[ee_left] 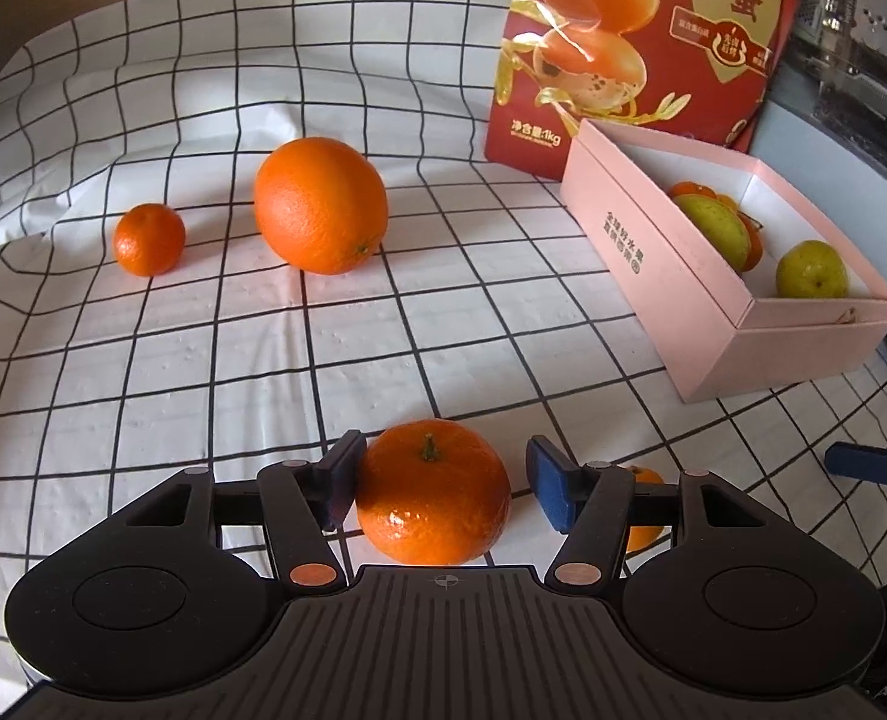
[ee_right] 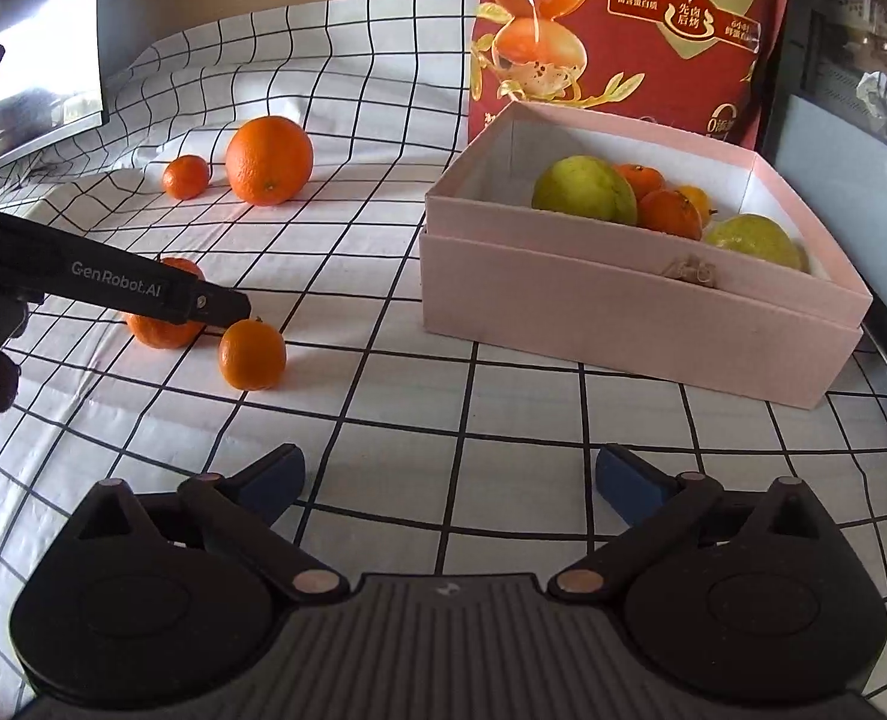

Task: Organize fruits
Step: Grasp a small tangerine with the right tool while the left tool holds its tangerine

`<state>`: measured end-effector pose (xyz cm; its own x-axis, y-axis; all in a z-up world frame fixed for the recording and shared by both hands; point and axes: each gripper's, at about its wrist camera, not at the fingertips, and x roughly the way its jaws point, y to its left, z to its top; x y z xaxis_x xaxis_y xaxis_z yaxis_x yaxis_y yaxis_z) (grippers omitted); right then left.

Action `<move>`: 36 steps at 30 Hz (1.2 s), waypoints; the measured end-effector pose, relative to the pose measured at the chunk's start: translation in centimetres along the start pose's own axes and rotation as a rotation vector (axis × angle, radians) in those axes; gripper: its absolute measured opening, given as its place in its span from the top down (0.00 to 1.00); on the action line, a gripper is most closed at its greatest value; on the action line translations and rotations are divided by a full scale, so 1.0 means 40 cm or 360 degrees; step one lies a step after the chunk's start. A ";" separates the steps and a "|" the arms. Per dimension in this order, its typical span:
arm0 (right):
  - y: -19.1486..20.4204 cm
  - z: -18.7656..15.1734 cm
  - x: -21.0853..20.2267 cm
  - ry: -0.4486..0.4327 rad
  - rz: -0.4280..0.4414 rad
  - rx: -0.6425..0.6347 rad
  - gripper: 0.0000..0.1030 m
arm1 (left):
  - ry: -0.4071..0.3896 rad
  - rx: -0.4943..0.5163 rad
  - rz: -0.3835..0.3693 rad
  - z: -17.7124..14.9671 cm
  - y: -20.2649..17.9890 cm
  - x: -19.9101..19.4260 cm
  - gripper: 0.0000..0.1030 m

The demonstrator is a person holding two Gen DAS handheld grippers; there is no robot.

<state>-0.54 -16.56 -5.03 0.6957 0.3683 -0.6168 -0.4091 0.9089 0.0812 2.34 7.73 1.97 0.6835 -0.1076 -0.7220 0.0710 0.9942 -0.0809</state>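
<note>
red bag (ee_left: 641,48) at the back says 鹅蛋 and 净含量:1kg. left gripper (ee_right: 203,306) has GenRobot.AI on its side. pink box (ee_left: 641,240) print's too small to read

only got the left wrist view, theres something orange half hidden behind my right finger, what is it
Observer: A small mandarin, whole, sitting on the cloth right beside the tip of the left gripper.
Operator: ok and how full is the box, its wall hides most of it for me
Observer: The pink box holds two green fruits and three small orange ones, all toward its right half; nothing shows at its left end.
</note>
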 end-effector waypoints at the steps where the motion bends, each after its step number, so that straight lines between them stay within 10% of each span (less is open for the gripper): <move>1: -0.001 0.002 0.001 0.0008 0.0002 -0.0005 0.00 | -0.0009 -0.0022 -0.0008 -0.002 0.003 -0.001 0.38; 12: 0.027 -0.002 -0.005 0.0000 0.0038 -0.0012 0.06 | 0.0076 0.0062 0.0033 0.004 -0.006 -0.008 0.47; 25: 0.135 0.055 0.033 -0.0013 0.0196 -0.0113 0.20 | 0.0164 -0.0225 -0.0081 -0.064 0.109 -0.132 0.48; 36: 0.181 0.089 0.056 -0.0006 0.0190 -0.0228 0.51 | 0.0161 -0.0247 -0.0146 -0.078 0.108 -0.152 0.48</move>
<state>0.16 -8.44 -3.06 0.6391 0.4731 -0.6064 -0.5689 0.8214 0.0412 -3.78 12.67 3.88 0.6024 -0.2051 -0.7714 0.0115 0.9685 -0.2486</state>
